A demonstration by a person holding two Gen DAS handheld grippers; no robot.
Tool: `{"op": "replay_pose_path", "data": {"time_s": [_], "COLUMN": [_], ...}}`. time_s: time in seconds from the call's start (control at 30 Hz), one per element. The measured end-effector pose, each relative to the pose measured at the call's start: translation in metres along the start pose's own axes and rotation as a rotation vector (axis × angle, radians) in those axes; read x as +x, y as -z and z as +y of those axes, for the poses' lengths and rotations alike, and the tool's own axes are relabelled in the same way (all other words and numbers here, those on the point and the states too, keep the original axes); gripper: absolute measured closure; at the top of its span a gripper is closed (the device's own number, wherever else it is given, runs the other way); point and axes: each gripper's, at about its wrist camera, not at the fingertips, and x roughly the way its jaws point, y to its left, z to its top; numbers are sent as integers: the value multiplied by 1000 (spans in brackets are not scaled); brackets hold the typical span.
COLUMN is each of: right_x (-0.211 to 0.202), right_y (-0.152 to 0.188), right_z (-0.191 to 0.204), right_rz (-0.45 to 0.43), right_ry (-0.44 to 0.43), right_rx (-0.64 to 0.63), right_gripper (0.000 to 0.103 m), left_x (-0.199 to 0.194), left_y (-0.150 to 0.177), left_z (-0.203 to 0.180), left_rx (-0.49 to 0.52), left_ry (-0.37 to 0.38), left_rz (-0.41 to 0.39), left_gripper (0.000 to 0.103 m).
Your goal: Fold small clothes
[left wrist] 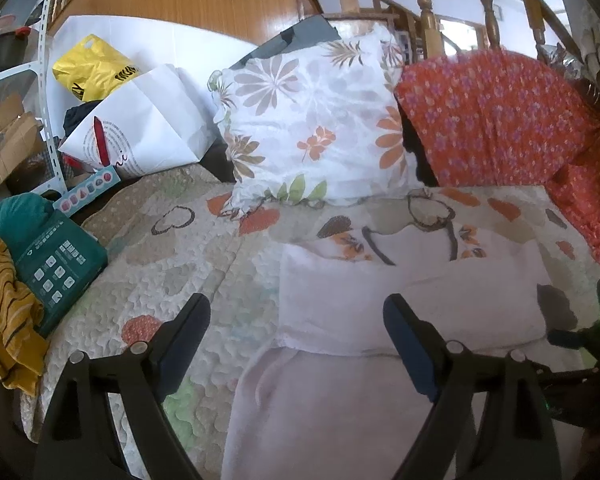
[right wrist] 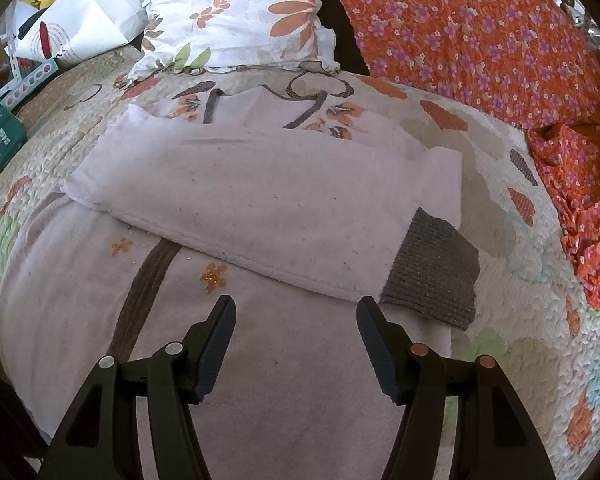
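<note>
Both the left gripper [left wrist: 296, 312] and right gripper [right wrist: 296, 312] are hovering wide open, empty, over the folded sweater [right wrist: 236, 200].

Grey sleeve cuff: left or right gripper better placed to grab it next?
Right, probably. The right gripper is open with the grey cuff just beyond its right jaw. The left gripper, also open, faces the pink garment body; there the cuff sits far right.

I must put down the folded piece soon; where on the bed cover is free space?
Free: quilted bed cover between pale pink garment and green box; also the strip between garment and orange flowered cloth. Crowded: far edge by floral pillow.
</note>
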Motion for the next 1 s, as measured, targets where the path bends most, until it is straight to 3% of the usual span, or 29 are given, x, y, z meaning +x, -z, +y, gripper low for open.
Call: {"op": "replay_pose_path", "data": {"time_s": [1.0], "right_x": [0], "right_y": [0], "right_z": [3], "right_rz": [0], "right_ry": [3], "right_rx": [1], "right_gripper": [35], "left_x": [14], "left_y": [4], "left_z": [2], "left_rx": [15], "left_ry": [-28], "left_rz": [65], "left_gripper": [15]}}
